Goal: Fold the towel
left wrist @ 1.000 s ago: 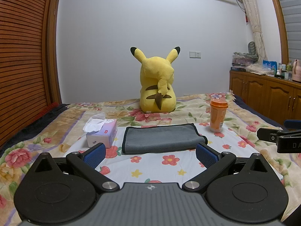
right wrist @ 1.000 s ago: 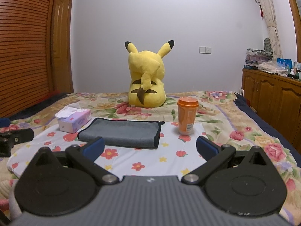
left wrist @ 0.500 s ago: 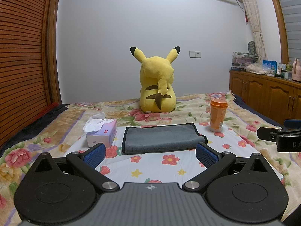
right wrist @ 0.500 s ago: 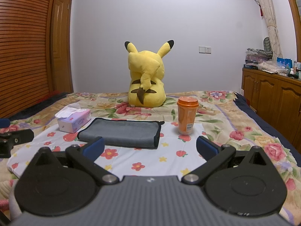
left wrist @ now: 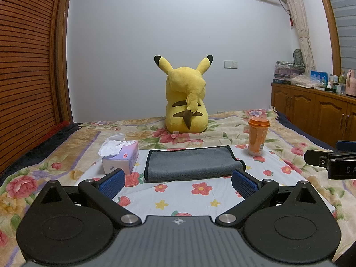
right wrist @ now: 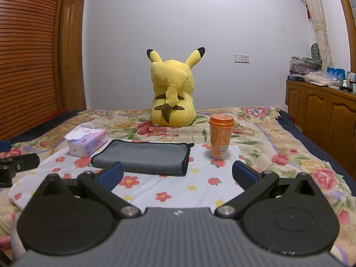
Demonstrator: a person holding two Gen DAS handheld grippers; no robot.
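Observation:
A grey towel [left wrist: 191,162] with dark edging lies folded flat on the white floral cloth [left wrist: 200,198] on the bed; it also shows in the right wrist view [right wrist: 144,155]. My left gripper [left wrist: 178,182] is open and empty, just short of the towel's near edge. My right gripper [right wrist: 178,174] is open and empty, near the towel's front right corner. Each gripper's tip shows at the edge of the other's view.
A tissue box [left wrist: 121,158] stands left of the towel and an orange lidded cup [left wrist: 257,136] to its right. A yellow Pikachu plush [left wrist: 185,102] sits behind. Wooden cabinets [left wrist: 316,113] line the right wall, a slatted wardrobe [left wrist: 26,66] the left.

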